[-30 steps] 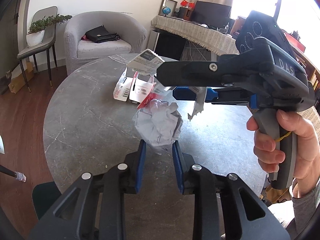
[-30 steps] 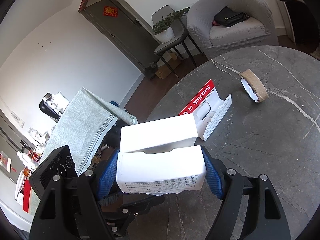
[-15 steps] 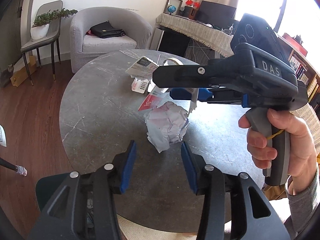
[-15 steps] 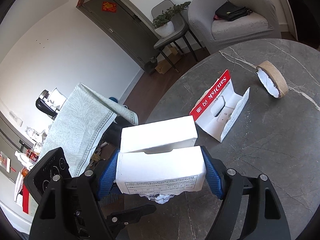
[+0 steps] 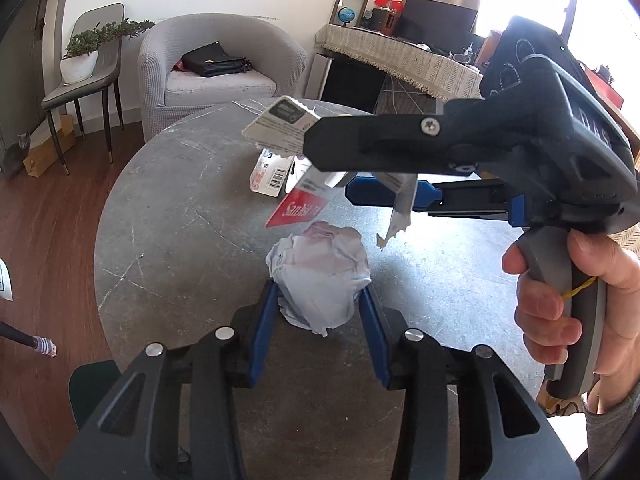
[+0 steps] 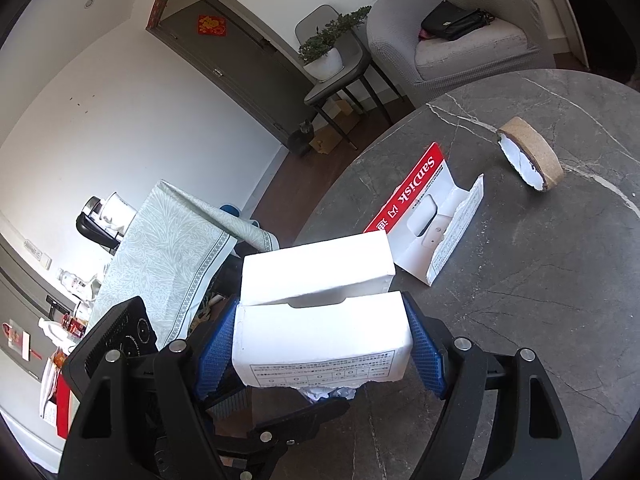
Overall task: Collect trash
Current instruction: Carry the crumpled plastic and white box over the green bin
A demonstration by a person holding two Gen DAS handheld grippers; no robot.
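Closing again, left fingers [image 5: 269, 312] touch crumpled paper [image 5: 320, 276]; right gripper [image 6: 322, 340] clamps white box [image 6: 322, 328].

The table [image 6: 540, 300] is showing dark grey stone with thin white lines running across it. The crumpled paper ball [image 5: 320, 276] is looking pale white with a bit of pink. The box [image 6: 320, 320] is shining plain white with tiny black print along one edge. The torn card pack [image 6: 424, 204] is showing a red strip with white letters. The tape roll [image 6: 532, 156] is looking light brown with a white middle. Both tools are wearing black bodies and blue pads [image 6: 424, 352]. The armchair [image 5: 216, 76] is looking grey with a fine check weave.
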